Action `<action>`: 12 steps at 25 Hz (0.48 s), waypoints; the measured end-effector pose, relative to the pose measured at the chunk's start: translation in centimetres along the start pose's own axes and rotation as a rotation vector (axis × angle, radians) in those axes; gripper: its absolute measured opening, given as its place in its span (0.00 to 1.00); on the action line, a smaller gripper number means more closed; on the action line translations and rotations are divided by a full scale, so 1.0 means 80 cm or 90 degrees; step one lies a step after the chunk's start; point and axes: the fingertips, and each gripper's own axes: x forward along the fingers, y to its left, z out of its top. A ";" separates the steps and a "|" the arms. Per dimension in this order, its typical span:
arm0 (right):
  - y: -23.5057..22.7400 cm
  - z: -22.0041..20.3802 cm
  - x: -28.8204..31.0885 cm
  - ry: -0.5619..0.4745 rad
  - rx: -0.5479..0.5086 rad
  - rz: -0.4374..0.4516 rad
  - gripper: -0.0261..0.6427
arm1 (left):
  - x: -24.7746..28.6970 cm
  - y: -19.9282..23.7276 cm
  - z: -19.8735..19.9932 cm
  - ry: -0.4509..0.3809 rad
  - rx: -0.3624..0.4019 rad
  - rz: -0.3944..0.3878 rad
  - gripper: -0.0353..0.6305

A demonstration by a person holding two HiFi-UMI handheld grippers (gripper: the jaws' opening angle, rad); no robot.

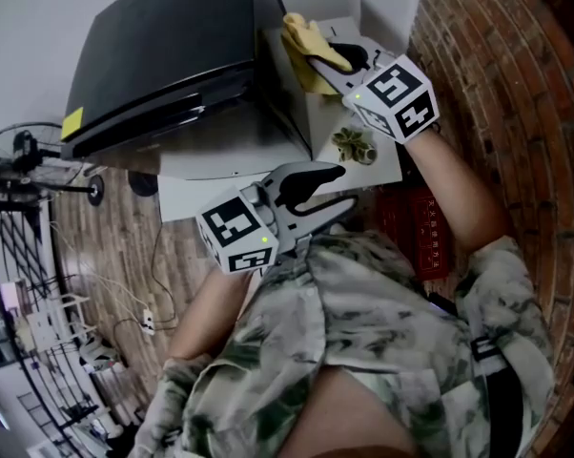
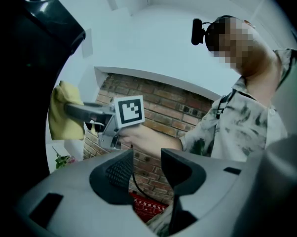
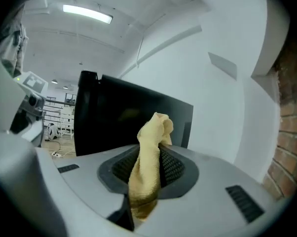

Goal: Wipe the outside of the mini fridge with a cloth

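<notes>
Right claw (image 3: 147, 169) clenches a bunched cloth (image 3: 154, 130); rubbing the mini fridge (image 1: 163, 55) may tug it free. Left claw (image 2: 147, 171) hangs released.

My head view looks steeply down over the person (image 1: 363, 322), with the mini fridge (image 1: 163, 55) upper left. The left gripper view faces up at the brick wall (image 2: 158, 107) and person, sharing the cloth (image 2: 64, 125) with the right gripper view, close against the mini fridge

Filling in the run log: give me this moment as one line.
right gripper: shut on yellow cloth, near mini fridge | left gripper: open, empty
</notes>
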 end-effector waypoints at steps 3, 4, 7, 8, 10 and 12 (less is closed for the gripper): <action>0.009 0.042 -0.014 -0.036 -0.017 0.008 0.19 | 0.001 0.001 -0.001 0.002 -0.001 -0.002 0.30; 0.013 0.053 -0.017 -0.046 -0.022 0.013 0.19 | 0.002 0.001 -0.001 0.002 -0.001 -0.002 0.30; 0.031 0.063 -0.019 -0.053 -0.032 0.034 0.19 | 0.003 0.002 -0.002 0.002 -0.001 0.000 0.30; 0.037 0.060 -0.016 -0.048 -0.034 0.041 0.19 | 0.003 0.002 -0.002 0.002 -0.001 0.002 0.30; 0.046 0.045 -0.008 -0.033 -0.037 0.050 0.19 | 0.002 0.002 -0.001 0.001 -0.002 0.005 0.30; 0.051 0.027 0.000 -0.020 -0.036 0.055 0.19 | 0.002 0.003 -0.001 0.001 -0.002 0.007 0.30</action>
